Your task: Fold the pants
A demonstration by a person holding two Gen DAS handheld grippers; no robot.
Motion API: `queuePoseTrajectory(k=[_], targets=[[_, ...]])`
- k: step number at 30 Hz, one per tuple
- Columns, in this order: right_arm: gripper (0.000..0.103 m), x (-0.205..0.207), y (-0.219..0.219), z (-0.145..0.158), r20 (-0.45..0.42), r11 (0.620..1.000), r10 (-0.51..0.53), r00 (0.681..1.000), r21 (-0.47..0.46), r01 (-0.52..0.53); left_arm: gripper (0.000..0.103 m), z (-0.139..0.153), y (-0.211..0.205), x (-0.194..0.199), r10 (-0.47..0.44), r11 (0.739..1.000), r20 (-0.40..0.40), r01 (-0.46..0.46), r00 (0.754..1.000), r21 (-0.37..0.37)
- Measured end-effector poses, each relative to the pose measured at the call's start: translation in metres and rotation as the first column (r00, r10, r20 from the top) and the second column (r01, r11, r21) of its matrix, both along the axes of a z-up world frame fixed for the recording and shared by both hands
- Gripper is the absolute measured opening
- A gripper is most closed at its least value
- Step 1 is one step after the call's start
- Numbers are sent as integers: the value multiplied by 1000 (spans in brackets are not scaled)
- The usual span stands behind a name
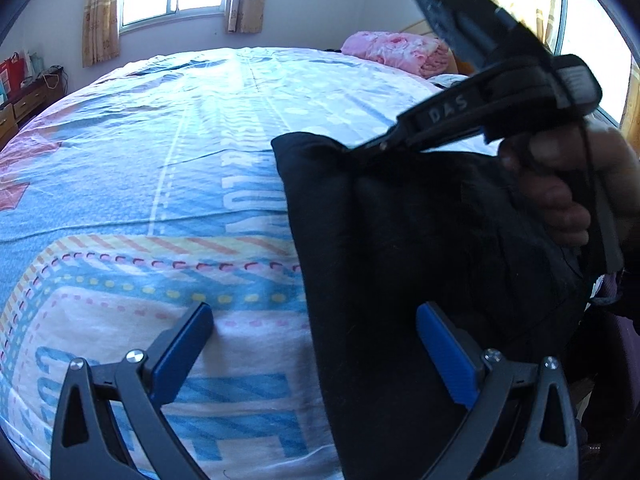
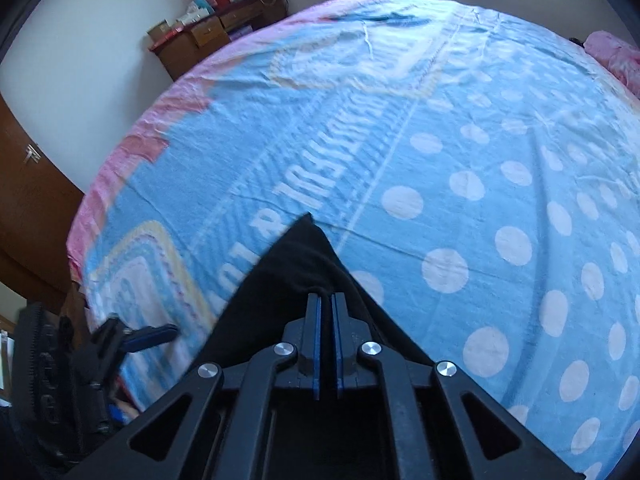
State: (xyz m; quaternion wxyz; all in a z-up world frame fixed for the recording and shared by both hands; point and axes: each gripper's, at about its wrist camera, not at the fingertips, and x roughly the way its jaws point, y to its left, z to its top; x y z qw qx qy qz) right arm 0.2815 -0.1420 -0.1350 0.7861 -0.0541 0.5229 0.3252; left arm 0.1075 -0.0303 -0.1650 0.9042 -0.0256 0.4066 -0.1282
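While right gripper [image 2: 327, 300] pinches soft black pants [image 1: 400, 260], left gripper [image 1: 316, 344] gapes.

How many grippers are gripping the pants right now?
1. The right gripper is shut on the black pants at an upper edge; the left gripper is open beside them.

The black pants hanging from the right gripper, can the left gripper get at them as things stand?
Probably yes. The left gripper is open, the black pants hang right beside its right-hand finger, and nothing sits between them.
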Motion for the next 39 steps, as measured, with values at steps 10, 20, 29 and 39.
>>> queuePoseTrajectory(k=[10, 20, 29, 39], targets=[[44, 20, 4, 27, -33, 993, 40, 999, 114, -36, 103, 1, 10, -18, 11, 998, -39, -13, 999, -60], [20, 48, 42, -5, -173, 990, 127, 977, 88, -113, 80, -1, -1, -21, -83, 992, -24, 80, 996, -93], [9, 44, 71, 9, -69, 984, 171, 983, 67, -167, 9, 10, 6, -20, -99, 990, -5, 98, 995, -97], [5, 64, 66, -4, -108, 984, 169, 980, 79, -161, 53, 11, -4, -15, -73, 997, -12, 73, 997, 1]])
